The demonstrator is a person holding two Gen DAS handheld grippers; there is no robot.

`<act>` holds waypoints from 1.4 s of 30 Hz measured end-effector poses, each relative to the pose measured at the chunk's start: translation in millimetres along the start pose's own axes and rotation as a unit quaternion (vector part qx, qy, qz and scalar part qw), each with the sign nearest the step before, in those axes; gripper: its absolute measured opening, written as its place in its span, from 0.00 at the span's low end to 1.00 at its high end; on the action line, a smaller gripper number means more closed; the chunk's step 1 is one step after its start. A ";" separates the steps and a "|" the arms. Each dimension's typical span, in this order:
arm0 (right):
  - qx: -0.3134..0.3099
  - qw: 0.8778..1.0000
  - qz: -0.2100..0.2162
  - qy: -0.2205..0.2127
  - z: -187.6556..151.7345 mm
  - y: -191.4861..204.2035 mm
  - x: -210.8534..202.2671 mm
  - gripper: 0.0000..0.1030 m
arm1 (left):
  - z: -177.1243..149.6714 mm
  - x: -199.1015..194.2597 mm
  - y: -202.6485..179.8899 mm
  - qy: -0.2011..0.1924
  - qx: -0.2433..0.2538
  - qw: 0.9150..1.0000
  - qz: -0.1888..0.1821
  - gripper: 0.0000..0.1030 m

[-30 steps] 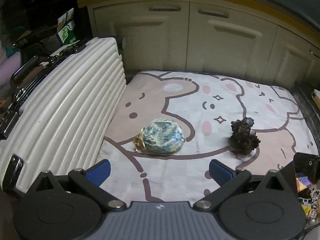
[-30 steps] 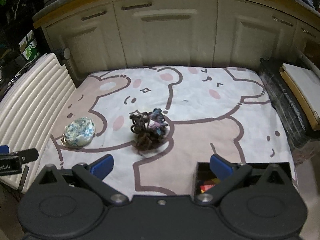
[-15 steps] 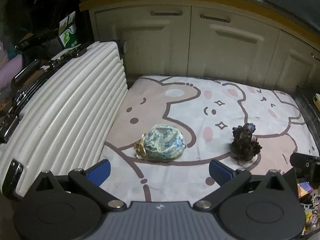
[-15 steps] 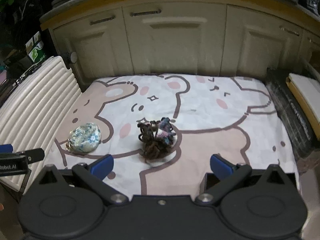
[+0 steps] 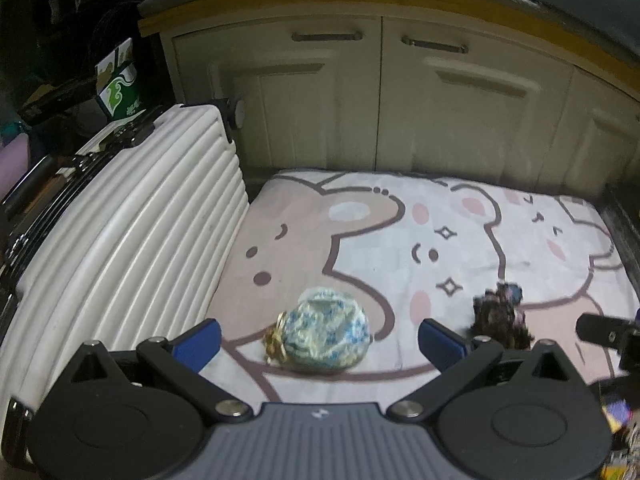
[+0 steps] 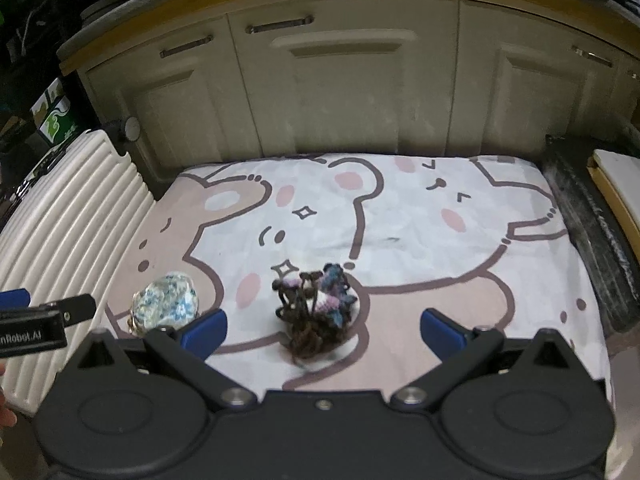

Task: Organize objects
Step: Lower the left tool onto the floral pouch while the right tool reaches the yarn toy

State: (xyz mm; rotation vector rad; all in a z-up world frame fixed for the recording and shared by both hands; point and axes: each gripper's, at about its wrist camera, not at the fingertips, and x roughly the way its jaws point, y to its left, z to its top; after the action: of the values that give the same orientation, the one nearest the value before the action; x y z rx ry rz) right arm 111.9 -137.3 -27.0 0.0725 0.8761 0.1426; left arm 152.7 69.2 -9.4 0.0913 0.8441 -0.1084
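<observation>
Both grippers have drawn back and lifted over the last second, so the cupboard fronts now fill more of each view. Nearest, the left gripper (image 5: 318, 338) hangs with its blue pads spread wide and empty over the near edge of the bear-print mat (image 5: 460, 216), the blue floral pouch (image 5: 326, 334) lying between its fingers, a gold clasp at its left end. The right gripper (image 6: 322, 328) is equally wide and empty above the tangle of dark hair ties (image 6: 314, 308), whose single pieces blur together. At the left view's bottom right corner, a container with colourful contents is cut off and unreadable. A white ribbed suitcase (image 5: 132, 248) lines the mat's left edge. Beyond, cream cupboard doors (image 6: 344, 80) stand along its far edge.
</observation>
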 end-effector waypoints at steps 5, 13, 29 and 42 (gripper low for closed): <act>-0.002 1.000 -0.002 0.001 12.9 5.7 19.3 1.00 | 19.5 18.9 1.1 0.001 -0.017 1.000 -0.001 1.00; 0.009 1.000 -0.005 -0.002 9.2 2.0 53.0 1.00 | 28.1 62.9 3.3 0.022 -0.054 0.998 0.006 1.00; -0.001 1.000 -0.010 0.030 -6.6 -7.0 109.1 1.00 | 2.8 155.4 -0.7 0.111 -0.136 0.984 0.039 1.00; -0.014 0.999 0.000 0.035 -11.3 -8.8 119.9 1.00 | -17.5 182.6 8.1 0.154 -0.171 0.969 0.087 1.00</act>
State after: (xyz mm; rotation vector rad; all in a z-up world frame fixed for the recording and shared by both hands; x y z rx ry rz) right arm 179.8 -127.4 -126.4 0.0411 0.9436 0.1594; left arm 261.2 68.5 -157.6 -0.1462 1.1487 0.2236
